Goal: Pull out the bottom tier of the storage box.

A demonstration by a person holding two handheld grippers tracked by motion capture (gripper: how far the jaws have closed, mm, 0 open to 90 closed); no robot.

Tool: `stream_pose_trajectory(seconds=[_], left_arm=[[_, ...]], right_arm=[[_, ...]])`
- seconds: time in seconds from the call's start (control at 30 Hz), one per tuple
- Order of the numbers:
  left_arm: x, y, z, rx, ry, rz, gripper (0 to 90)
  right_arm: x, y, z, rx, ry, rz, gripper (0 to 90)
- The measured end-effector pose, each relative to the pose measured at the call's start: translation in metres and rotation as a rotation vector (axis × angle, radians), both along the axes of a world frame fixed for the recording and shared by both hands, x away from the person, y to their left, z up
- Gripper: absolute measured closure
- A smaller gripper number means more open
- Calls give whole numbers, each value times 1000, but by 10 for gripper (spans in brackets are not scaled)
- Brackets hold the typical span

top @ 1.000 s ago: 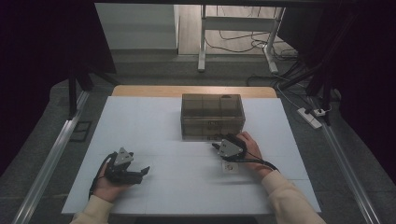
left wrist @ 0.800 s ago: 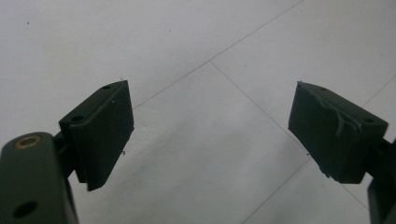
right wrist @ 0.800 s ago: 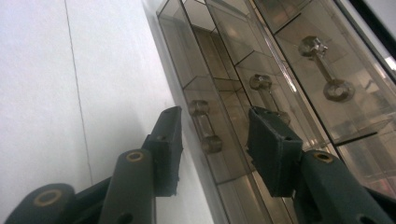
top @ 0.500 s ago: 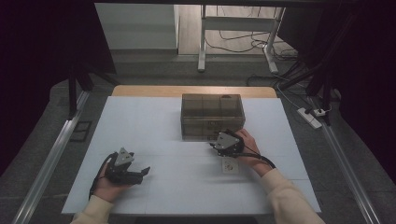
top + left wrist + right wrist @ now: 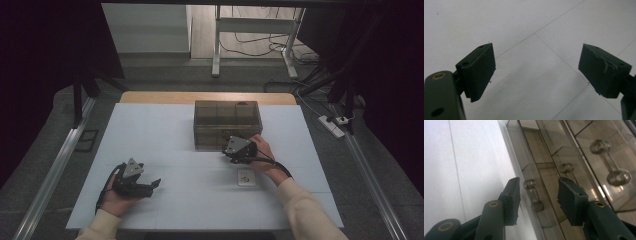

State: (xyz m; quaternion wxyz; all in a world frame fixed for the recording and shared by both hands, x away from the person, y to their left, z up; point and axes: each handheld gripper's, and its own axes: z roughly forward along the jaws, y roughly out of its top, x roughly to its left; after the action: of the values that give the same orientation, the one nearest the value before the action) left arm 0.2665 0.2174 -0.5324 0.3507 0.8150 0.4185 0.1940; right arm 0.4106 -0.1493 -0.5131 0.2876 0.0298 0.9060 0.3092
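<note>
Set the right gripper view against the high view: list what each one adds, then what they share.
The right gripper view adds the clear knob handles on the smoky drawer box. One handle lies in line between the right gripper's parted jaws, which have just been closing, and it is untouched. The high view adds the left gripper and a small white square near the right hand. Shared: that box and the white table.

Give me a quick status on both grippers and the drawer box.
Right gripper open, jaws just closing, straddling a drawer handle on the clear drawer box. Left gripper open over bare table. Nothing blocking.
</note>
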Motion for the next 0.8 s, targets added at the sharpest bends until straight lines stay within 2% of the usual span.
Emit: stream_pose_trajectory(seconds=[0.03,0.13,0.33,0.5,0.6,0.8], left_arm=[[0,0,0,-1,0,0,144],[1,0,0,0,2,-4,144],[1,0,0,0,1,-2,145],[1,0,0,3,2,-6,144],[0,0,0,1,2,-4,144],[0,0,0,3,0,-4,144]], right_arm=[[0,1,0,1,6,-7,541],[3,0,-1,-37,20,-17,559],[6,1,-5,-55,32,-26,599],[9,0,-3,-44,64,-21,622],[10,-1,-1,-53,82,-14,632],[10,-1,-1,-54,88,1,645]])
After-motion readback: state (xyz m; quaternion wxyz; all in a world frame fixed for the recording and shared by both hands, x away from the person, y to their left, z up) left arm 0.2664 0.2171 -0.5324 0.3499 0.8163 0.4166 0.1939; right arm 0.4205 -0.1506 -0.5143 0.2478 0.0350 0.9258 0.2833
